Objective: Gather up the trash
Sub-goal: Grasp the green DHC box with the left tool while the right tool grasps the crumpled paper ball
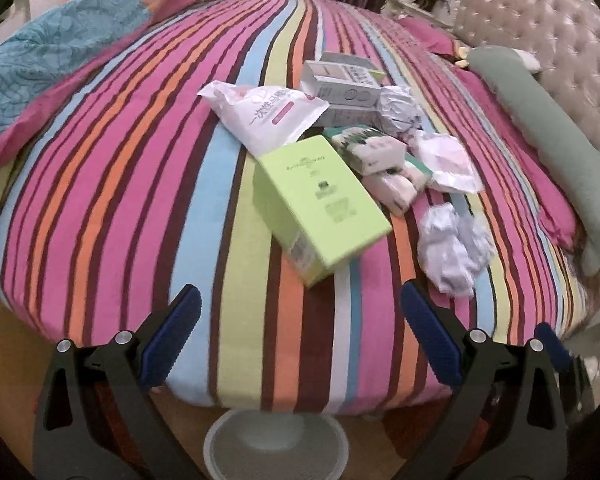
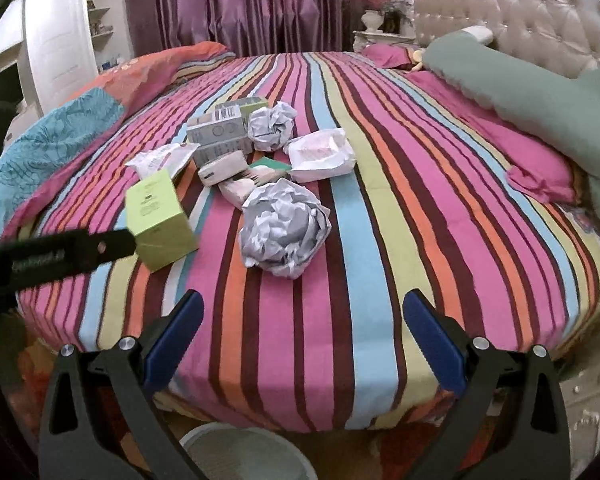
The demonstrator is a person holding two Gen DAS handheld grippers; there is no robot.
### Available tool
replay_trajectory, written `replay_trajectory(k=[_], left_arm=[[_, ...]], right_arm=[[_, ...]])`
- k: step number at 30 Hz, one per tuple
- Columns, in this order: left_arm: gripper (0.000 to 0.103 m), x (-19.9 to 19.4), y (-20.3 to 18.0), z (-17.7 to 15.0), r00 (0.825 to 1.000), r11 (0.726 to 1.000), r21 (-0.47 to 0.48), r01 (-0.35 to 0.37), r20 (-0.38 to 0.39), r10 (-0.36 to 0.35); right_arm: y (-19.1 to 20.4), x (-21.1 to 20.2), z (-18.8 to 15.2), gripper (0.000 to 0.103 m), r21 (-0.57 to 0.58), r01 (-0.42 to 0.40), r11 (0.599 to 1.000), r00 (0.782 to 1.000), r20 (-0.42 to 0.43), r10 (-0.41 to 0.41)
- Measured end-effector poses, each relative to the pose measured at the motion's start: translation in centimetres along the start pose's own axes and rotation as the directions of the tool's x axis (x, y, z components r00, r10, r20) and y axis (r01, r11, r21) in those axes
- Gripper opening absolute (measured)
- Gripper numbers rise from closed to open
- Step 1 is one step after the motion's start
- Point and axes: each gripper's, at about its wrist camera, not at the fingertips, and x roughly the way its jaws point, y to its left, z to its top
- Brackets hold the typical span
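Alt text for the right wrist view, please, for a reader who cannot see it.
An open right claw hovers over the near edge of a striped bed, facing a crumpled paper ball at the front of a trash pile that includes a lime green box. A white bin sits on the floor below.

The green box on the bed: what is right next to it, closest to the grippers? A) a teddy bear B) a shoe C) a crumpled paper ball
C: a big crumpled paper ball lies on the striped bed just beside the green box; no teddy or shoe shows.
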Motion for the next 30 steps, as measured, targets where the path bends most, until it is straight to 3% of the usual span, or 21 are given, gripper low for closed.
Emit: replay_trajectory(k=[6, 19, 28, 30], left_arm=[[0.097, 3.5, -0.2, 2.8, 0.998, 0.995, -0.102, -0.002, -0.055, -0.004], [0.097, 7.9, -2.0, 5.3, 0.993, 0.989, -0.150, 0.016, -0.117, -0.034], [0.097, 8.2, -2.3, 5.8, 0.996, 0.985, -0.173, 0.009, -0.089, -0.025], [0.092, 8.7, -2.4, 6.0, 0.995, 0.986, -0.164, 0.004, -0.103, -0.021]], right_arm=[[0.5, 2.8, 1.4, 0.095, -0.059, -0.014, 0.998, 1.000, -0.021, 0.012], [0.8, 8.0, 2.6, 0.095, -0.112, -0.025, 0.993, 0.996, -0.087, 0.015], [0.7, 8.7, 2.6, 0.095, -0.100, -0.017, 0.995, 0.997, -0.079, 0.009], [0.9, 9.0, 2.7, 0.089, -0.110, -0.014, 0.994, 0.997, -0.079, 0.005]])
